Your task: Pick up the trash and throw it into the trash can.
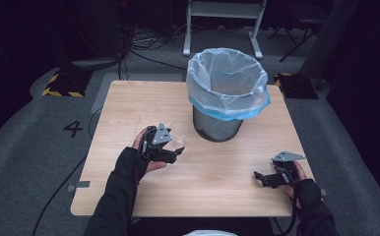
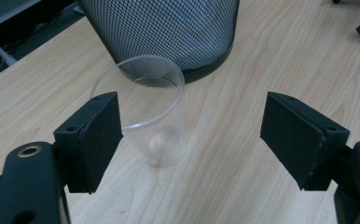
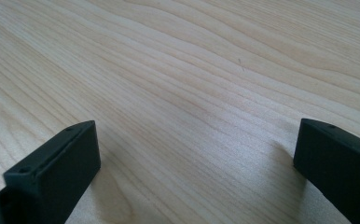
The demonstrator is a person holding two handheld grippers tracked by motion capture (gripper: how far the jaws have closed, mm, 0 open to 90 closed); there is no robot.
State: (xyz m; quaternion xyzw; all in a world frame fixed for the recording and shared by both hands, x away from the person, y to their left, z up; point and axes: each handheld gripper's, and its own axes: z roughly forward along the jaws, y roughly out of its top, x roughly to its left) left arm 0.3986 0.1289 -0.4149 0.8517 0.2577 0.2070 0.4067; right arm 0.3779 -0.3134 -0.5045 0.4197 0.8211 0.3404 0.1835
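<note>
The left gripper (image 2: 190, 140) is released, its two black fingers (image 2: 96, 135) spread wide with a clear plastic cup (image 2: 152, 121) standing upright just ahead of them and toward the left-hand one. The cup sits on the worktop (image 2: 243, 186), not yet between the fingers and touching neither as far as the left gripper view lets me judge; its transparent wall makes the near edge hard to place. That wide spread looks like a set-up for closing around the cup, and with a lined bin just beyond, dropping the cup into it is a fair guess at the aim.

Directly past the cup, farther from the fingers, stands the mesh bin (image 2: 169, 32): a black wire-mesh cylinder on a solid dark base ring. From the high view its mouth carries a translucent liner (image 1: 227, 78), crinkled, whitish, with a blue band folded over the rim.

The cup is thin, smooth and tapered, wider at the rim, so it should crush easily under a hard squeeze.

The right gripper (image 3: 197, 158) is likewise released, fingers (image 3: 57, 163) apart over bare pale wood grain, idle and well apart from the cup.
</note>
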